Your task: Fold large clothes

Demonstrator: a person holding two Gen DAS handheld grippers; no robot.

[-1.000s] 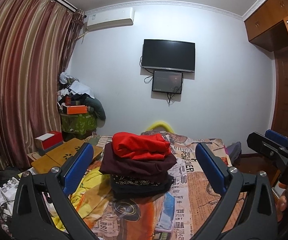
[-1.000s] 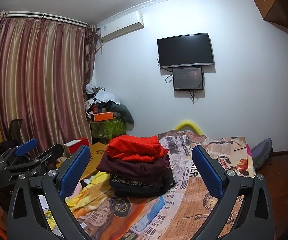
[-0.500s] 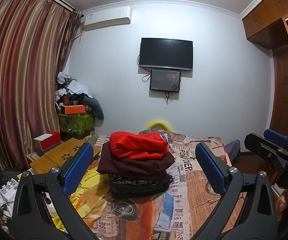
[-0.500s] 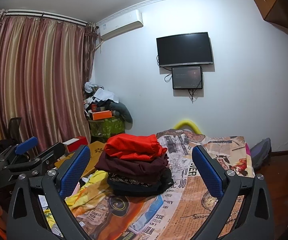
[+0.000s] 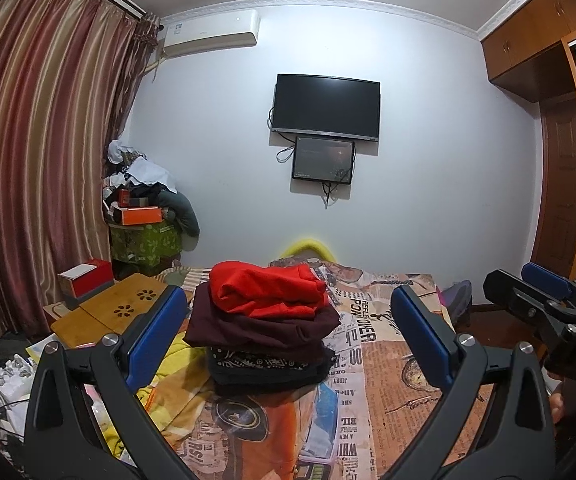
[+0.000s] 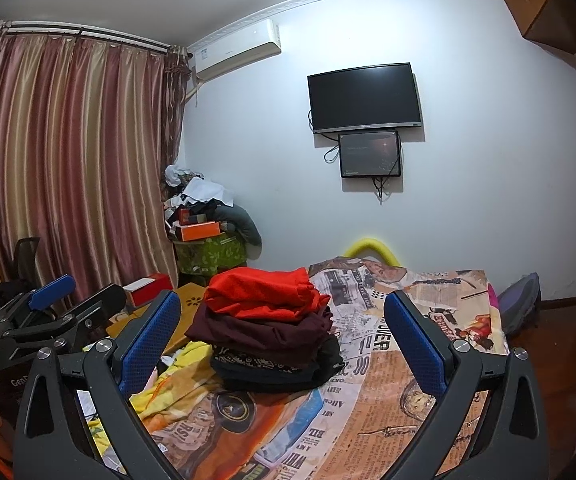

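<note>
Even, soft indoor light fills both views, no glare. Focus is sharp throughout. Fisheye bending curves the curtain [image 5: 39, 152] at nine o'clock; black vignette darkens every corner.

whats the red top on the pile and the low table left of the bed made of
Red top: soft matte knit or fleece, judging by its rounded, thick folds. Low table: probably bamboo or light wood with a smooth finish, showing a yellow-tan surface and flower-shaped cutouts.

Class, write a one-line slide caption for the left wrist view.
Open left gripper frames a folded clothes stack, red garment on top, on the printed bedspread.
</note>
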